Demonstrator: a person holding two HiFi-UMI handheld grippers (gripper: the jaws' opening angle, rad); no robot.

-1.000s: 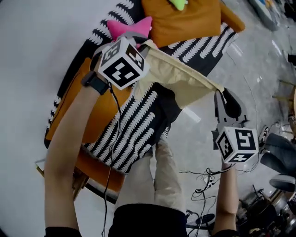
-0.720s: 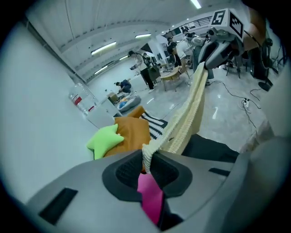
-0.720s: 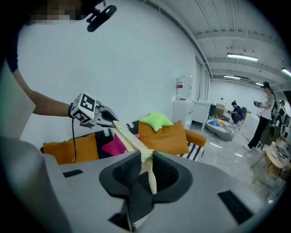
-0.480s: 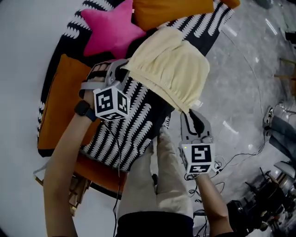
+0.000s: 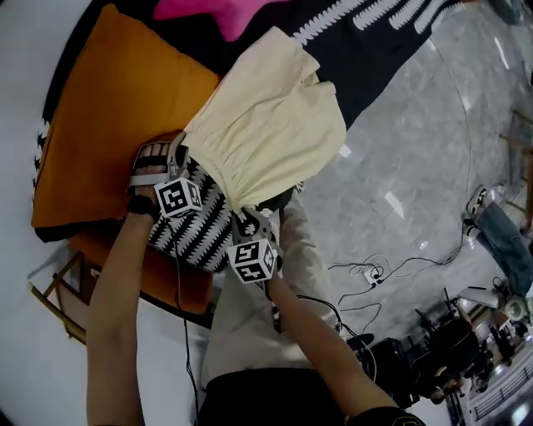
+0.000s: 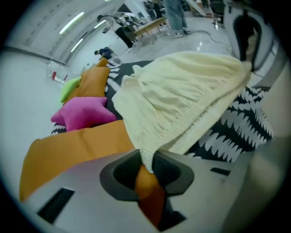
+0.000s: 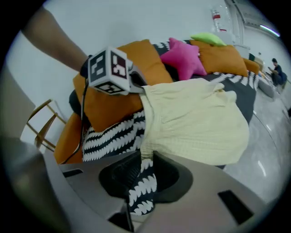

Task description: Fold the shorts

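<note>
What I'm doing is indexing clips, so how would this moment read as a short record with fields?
garment: cream shorts, over the black-and-white cover
left tool: shut on one waistband corner; jaws have just been opening slightly, fabric between them
right tool: shut on the other waistband corner
nearby: orange cushion, pink star pillow

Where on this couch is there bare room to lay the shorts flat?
Largest bare patch: the orange cushion, between the shorts and the couch edge. A narrower bare strip of patterned cover runs between the shorts and the floor. Crowded: by the pink star pillow and along the gripped waistband.
</note>
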